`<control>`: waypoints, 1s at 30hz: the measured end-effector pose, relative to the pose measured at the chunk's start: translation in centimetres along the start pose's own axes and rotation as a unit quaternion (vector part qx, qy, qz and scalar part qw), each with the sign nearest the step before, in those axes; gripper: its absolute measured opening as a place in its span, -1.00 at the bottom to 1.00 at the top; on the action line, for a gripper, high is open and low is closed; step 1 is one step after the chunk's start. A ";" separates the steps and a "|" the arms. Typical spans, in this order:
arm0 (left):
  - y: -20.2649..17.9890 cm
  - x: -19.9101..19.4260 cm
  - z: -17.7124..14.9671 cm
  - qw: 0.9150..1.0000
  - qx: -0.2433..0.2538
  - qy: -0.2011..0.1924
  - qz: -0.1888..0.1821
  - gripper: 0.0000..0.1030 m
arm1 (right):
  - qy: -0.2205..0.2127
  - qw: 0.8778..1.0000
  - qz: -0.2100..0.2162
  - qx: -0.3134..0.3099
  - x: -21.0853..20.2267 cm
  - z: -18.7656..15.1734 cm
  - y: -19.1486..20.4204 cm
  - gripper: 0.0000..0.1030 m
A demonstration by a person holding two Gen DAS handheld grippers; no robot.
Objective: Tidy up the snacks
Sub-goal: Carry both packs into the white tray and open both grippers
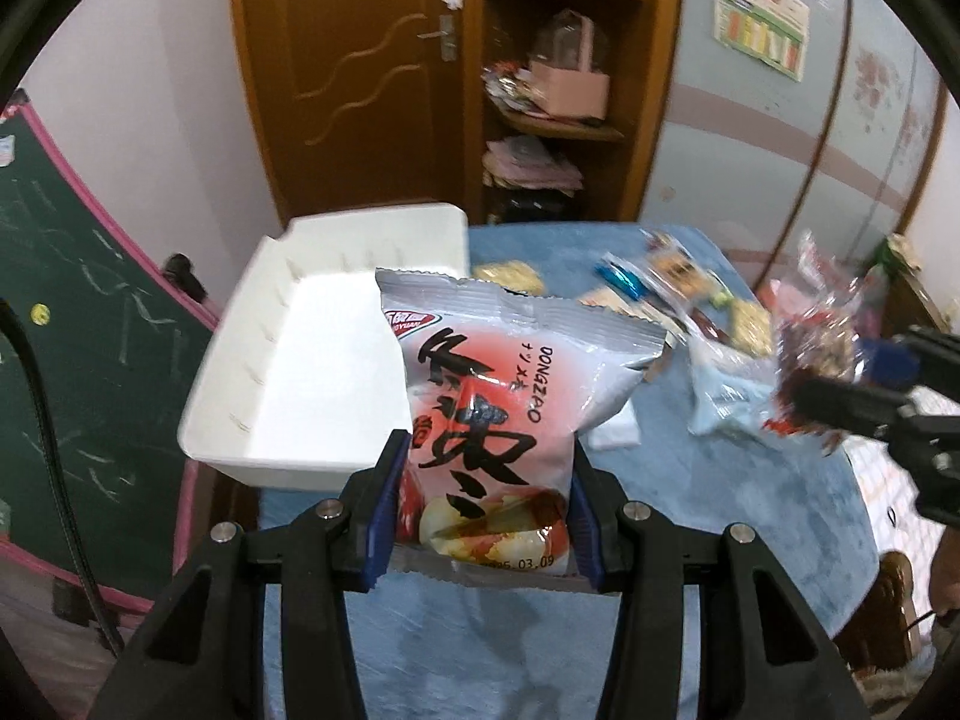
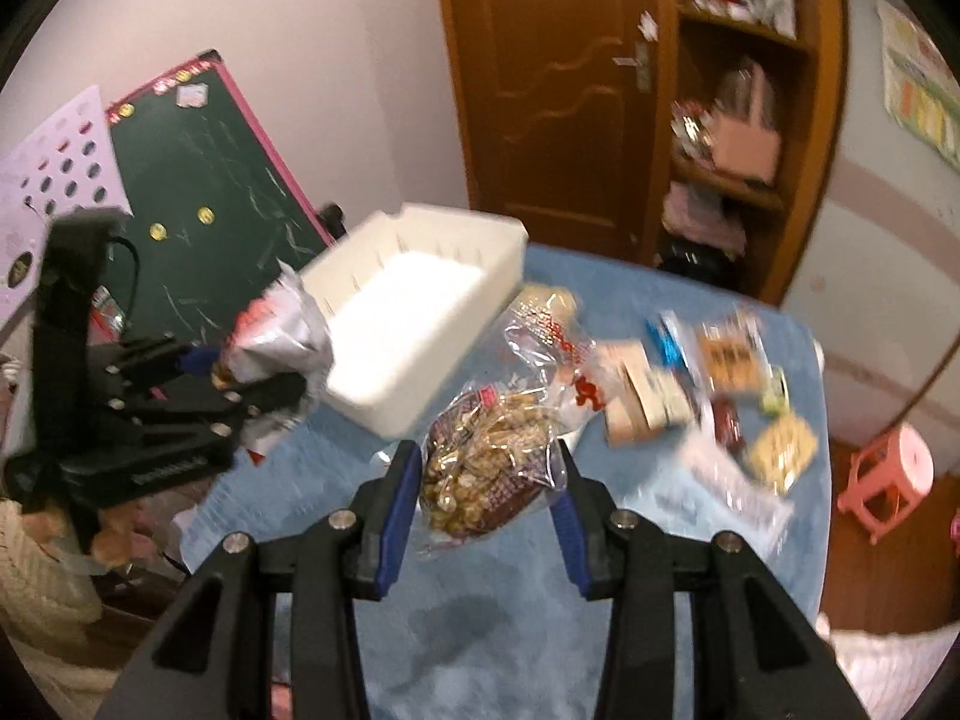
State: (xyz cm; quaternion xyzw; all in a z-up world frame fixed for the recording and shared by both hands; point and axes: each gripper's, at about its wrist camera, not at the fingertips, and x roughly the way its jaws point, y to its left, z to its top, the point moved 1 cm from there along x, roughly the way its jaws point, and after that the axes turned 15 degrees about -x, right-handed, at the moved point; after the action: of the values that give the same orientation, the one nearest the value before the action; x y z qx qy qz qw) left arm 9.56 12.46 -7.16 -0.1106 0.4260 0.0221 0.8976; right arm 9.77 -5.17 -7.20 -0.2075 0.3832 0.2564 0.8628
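My left gripper [image 1: 485,468] is shut on a silver and red snack packet [image 1: 498,396] with black characters, held above the blue table beside the white bin [image 1: 252,384]. In the right wrist view that same left gripper [image 2: 240,384] and its silver packet [image 2: 279,330] hang at the bin's [image 2: 456,324] left side. My right gripper [image 2: 486,474] is shut on a clear bag of wrapped candies [image 2: 492,450], lifted over the blue cloth in front of the bin. The left wrist view shows the right gripper [image 1: 840,402] and its clear bag [image 1: 822,330] at the right edge, blurred.
Several small snack packets [image 2: 720,384] lie scattered on the blue tablecloth [image 2: 480,612] to the right of the bin. A green chalkboard [image 2: 210,180] leans at the left, a wooden door and shelf [image 2: 708,138] stand behind, and a pink stool [image 2: 894,480] sits at the right.
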 end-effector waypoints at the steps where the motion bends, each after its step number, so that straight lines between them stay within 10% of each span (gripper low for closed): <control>1: 0.4 -0.1 0.6 1.000 -0.003 -0.003 0.005 -0.11 | -0.010 1.000 0.004 -0.005 -0.1 1.4 0.1 -0.18; 13: 5.9 0.5 7.6 0.996 -0.044 -0.039 0.071 -0.10 | -0.039 0.999 0.010 -0.024 3.8 12.0 2.1 -0.17; 27: 11.7 9.2 9.8 0.984 -0.113 0.015 0.135 -0.08 | 0.038 0.998 0.029 -0.036 14.2 14.5 4.9 -0.16; 30: 11.6 10.1 9.6 0.984 -0.115 0.024 0.135 0.39 | 0.053 0.997 0.041 -0.028 16.1 14.2 4.9 -0.15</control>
State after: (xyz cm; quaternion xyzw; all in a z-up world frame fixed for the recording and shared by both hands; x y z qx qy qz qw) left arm 21.78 25.34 -11.15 -0.1553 0.4531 0.1895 0.8571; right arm 24.01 11.11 -11.54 -0.2293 0.4296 0.2909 0.8236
